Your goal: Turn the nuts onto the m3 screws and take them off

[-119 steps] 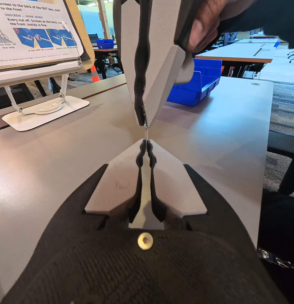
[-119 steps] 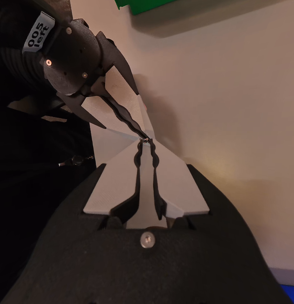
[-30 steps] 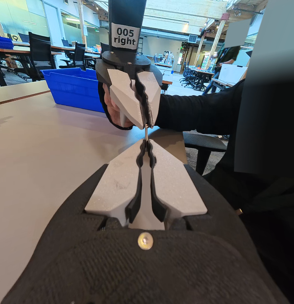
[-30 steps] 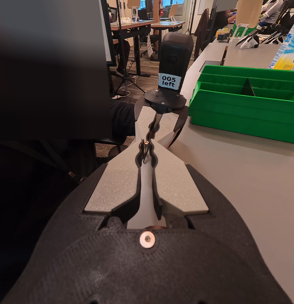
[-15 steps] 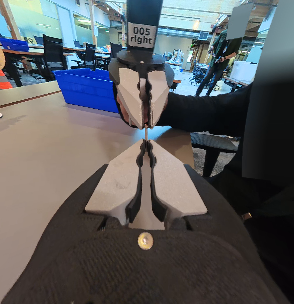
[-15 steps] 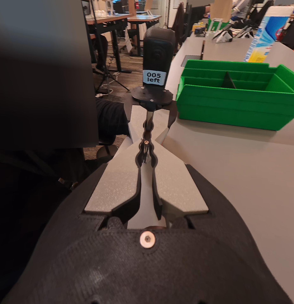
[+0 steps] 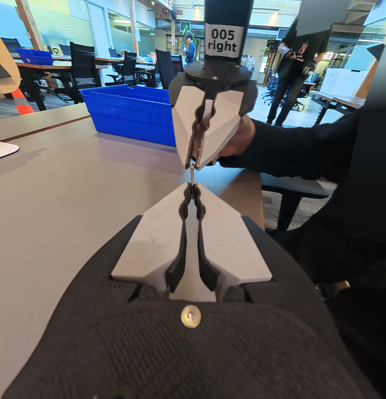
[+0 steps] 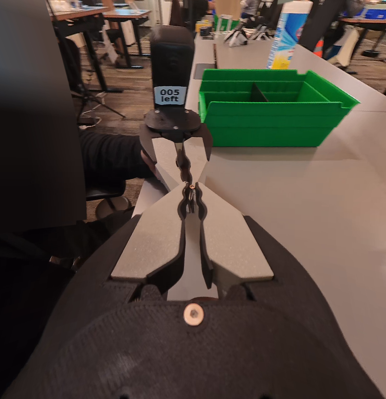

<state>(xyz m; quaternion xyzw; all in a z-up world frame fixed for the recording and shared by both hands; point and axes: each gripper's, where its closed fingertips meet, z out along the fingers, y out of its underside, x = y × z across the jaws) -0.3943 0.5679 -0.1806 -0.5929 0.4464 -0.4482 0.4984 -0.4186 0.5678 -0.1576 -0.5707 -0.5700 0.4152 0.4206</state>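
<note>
In the left wrist view my left gripper (image 7: 191, 188) is shut on the lower end of a thin silver M3 screw (image 7: 192, 177), which points straight away from it. My right gripper (image 7: 192, 167) faces it tip to tip and is shut on a small nut (image 7: 191, 165) at the screw's far end. In the right wrist view my right gripper (image 8: 191, 187) pinches the coppery-looking nut (image 8: 192, 186), and the left gripper (image 8: 186, 180) stands right behind it. Both are held in the air just off the table's near edge. The screw's head is hidden between the left fingers.
A blue bin (image 7: 131, 112) stands on the grey table (image 7: 69, 183) behind the right gripper. A green divided bin (image 8: 272, 121) stands on the table (image 8: 295, 194) beside the left gripper, with a tall carton (image 8: 282, 36) behind it. The person's dark sleeves and an office chair (image 7: 295, 190) lie beside the table. My two grippers' fingertips are within a few centimetres of each other.
The right gripper has rolled about the screw's axis, its fingers tilting from one side to the other, still on the nut. Both views have swung, so the bins have shifted sideways in view.
</note>
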